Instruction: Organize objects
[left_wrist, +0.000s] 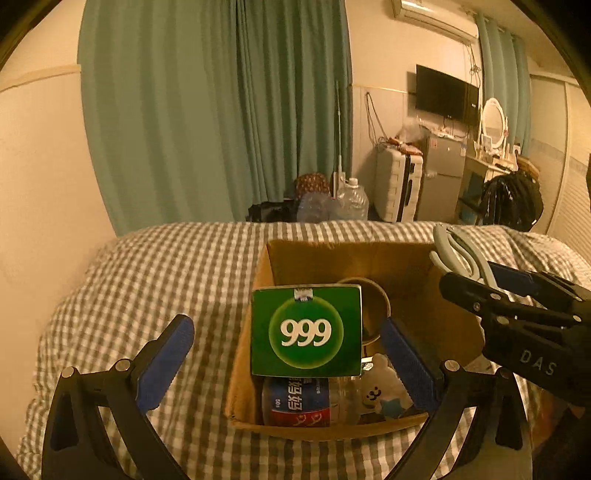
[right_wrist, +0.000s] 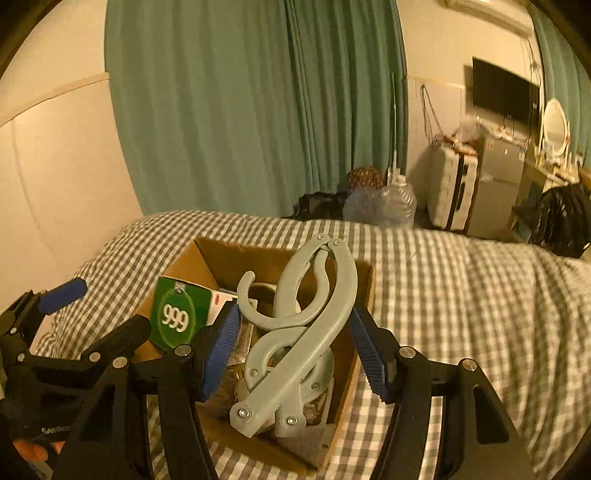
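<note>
Left wrist view: the left gripper (left_wrist: 286, 354) hangs over a cardboard box (left_wrist: 243, 369) on the checked bedspread (left_wrist: 147, 277), its blue pads spread wide apart. Between them, touching neither, a green packet (left_wrist: 306, 331) marked 999 shows its square face to the camera, upright above a bottle with a blue and red label (left_wrist: 295, 402). A paper cup (left_wrist: 373, 306) stands behind the packet and a small white plush (left_wrist: 376, 393) lies at its 5 o'clock. At 2 o'clock the right gripper (left_wrist: 480, 275) enters with a pale grey folding hanger (left_wrist: 461, 254) between its tips.

Right wrist view: the hanger (right_wrist: 303, 332), folded with riveted joints, runs its long axis from 6 o'clock towards 12, hook curling to 10 o'clock, above the box (right_wrist: 362, 291). The right gripper (right_wrist: 295, 350) has visible gaps between pads and hanger; whether it grips lower down cannot be told. The packet (right_wrist: 176, 318) lies at 9 o'clock.
</note>
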